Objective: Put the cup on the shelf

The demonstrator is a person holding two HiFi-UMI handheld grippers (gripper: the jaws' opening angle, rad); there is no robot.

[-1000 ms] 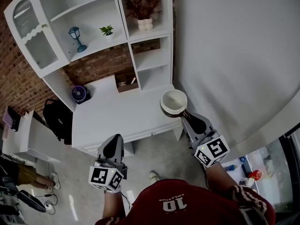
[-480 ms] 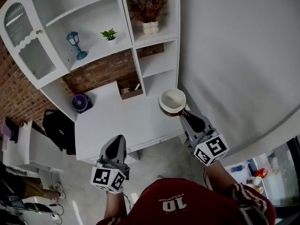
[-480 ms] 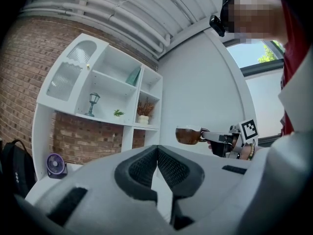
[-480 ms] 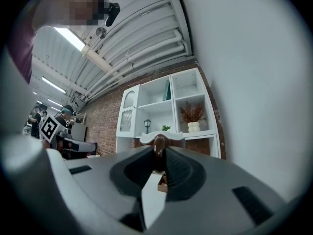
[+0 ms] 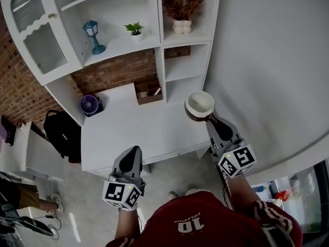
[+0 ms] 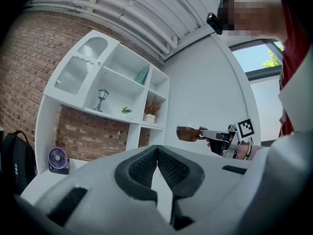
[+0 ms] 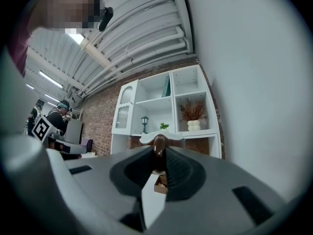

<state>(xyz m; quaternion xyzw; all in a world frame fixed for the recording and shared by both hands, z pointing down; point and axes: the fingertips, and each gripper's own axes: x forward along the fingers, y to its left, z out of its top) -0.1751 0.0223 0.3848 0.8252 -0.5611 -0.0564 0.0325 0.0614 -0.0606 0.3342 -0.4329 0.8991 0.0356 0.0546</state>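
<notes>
– Cup first: where is it, and who has it?
– In the air over the right end of the tabletop, carried upright. The right tool is pinching its brown handle. The left tool hangs low beside the person, pressed together with nothing in it.
– So which step is this?
– The carry, I'd judge. The cup is not yet on any board of the shelf, which stands just beyond it.
– And next?
– Reach forward and up into an open bay, keep the cup level, and clear the front edge before setting it down. The wooden box already fills the low nook on the left.
– What can't you make out?
– Which bay is meant, for one. The steep head view hides how high the cup rides against the boards. The right gripper view shows only handle and rim above the jaws. Whether anything is inside the pale bowl I cannot tell.
</notes>
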